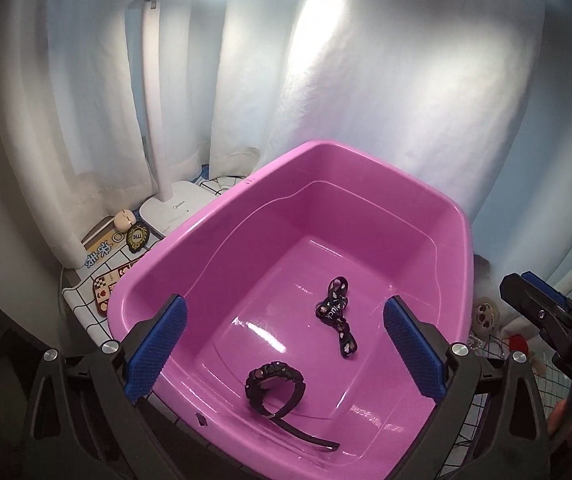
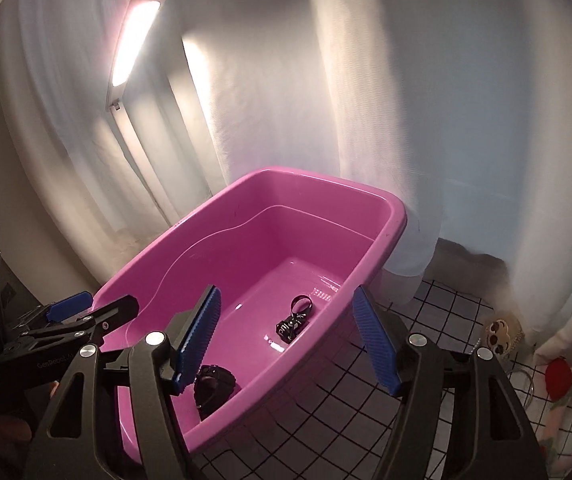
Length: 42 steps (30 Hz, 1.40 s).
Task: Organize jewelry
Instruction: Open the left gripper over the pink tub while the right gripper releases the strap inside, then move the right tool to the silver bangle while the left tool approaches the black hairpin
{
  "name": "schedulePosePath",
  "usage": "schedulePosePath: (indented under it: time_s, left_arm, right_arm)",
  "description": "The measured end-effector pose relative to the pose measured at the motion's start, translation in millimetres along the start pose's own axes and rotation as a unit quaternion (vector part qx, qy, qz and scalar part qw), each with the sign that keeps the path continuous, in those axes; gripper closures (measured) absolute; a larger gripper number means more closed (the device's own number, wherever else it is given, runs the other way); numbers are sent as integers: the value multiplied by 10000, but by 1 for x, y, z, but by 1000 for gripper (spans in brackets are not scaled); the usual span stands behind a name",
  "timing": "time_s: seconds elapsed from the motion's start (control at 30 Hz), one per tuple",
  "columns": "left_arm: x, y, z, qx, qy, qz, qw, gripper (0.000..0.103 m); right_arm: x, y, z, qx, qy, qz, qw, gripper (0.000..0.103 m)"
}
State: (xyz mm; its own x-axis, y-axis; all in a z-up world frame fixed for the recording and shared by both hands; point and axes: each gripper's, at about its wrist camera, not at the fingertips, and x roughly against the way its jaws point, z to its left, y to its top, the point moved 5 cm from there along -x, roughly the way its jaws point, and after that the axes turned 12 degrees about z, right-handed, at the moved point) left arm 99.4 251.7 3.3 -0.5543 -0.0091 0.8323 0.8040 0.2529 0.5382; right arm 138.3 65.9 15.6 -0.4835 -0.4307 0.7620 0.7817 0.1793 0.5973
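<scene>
A pink plastic tub (image 1: pixel 222 216) stands on a grid-patterned cloth; it also shows in the right wrist view (image 2: pixel 325 184). Inside lie a black watch (image 1: pixel 274 386) near the front and a black patterned strap (image 1: pixel 337 316) in the middle. Both show in the right wrist view, the watch (image 2: pixel 214 384) and the strap (image 2: pixel 291 322). My left gripper (image 1: pixel 284 348) is open and empty above the tub's near rim. My right gripper (image 2: pixel 286 344) is open and empty over the tub's right rim. It shows at the right edge of the left wrist view (image 1: pixel 541 304).
A white desk lamp (image 1: pixel 174 204) stands behind the tub at the left, with small items (image 1: pixel 136 236) beside its base. Right of the tub lie a sloth-faced charm (image 2: pixel 499 334), a red piece (image 2: pixel 559 374) and a beaded chain (image 1: pixel 475 340). White curtains hang behind.
</scene>
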Motion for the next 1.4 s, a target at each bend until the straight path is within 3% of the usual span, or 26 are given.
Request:
schedulePosePath:
  time_s: [0.13, 0.2, 0.27, 0.37, 0.47, 0.63, 0.8, 0.97, 1.13, 1.4]
  left_arm:
    - [23, -9, -45, -422, -424, -257, 9979, 6]
    - [33, -17, -71, -665, -714, -373, 9945, 6]
    - [39, -26, -98, -941, -972, -421, 9899, 6]
    - [36, -44, -138, -1352, -1249, -237, 9826, 7]
    - [23, -68, -170, -1730, -1518, 89, 9731, 6]
    - [-21, -115, -205, -2263, -1541, 770, 9587, 6]
    - [-71, -160, -218, -2682, -1402, 1346, 9435, 6]
    - [-102, -184, -225, -3160, -1258, 1413, 9297, 6]
    - [-128, -203, -238, -3557, -1384, 1686, 9088, 6]
    - [-142, -215, -243, -3886, -1437, 1646, 8951, 6]
  right_arm:
    - [50, -42, -51, -372, -503, -174, 9979, 33]
    - [82, -68, -82, -635, -858, -298, 9938, 22]
    - [108, -94, -109, -902, -1255, -401, 9872, 18]
    - [132, -136, -146, -1353, -1735, -215, 9752, 15]
    - [135, -177, -171, -1845, -1762, 89, 9669, 15]
    - [114, -231, -175, -2198, -1788, 406, 9582, 15]
    - [72, -277, -165, -2441, -1546, 895, 9532, 15]
    - [46, -307, -154, -2534, -1585, 1062, 9484, 15]
    - [27, -324, -150, -2707, -1573, 1131, 9430, 15]
    - [7, -328, -145, -2652, -2008, 1107, 9365, 15]
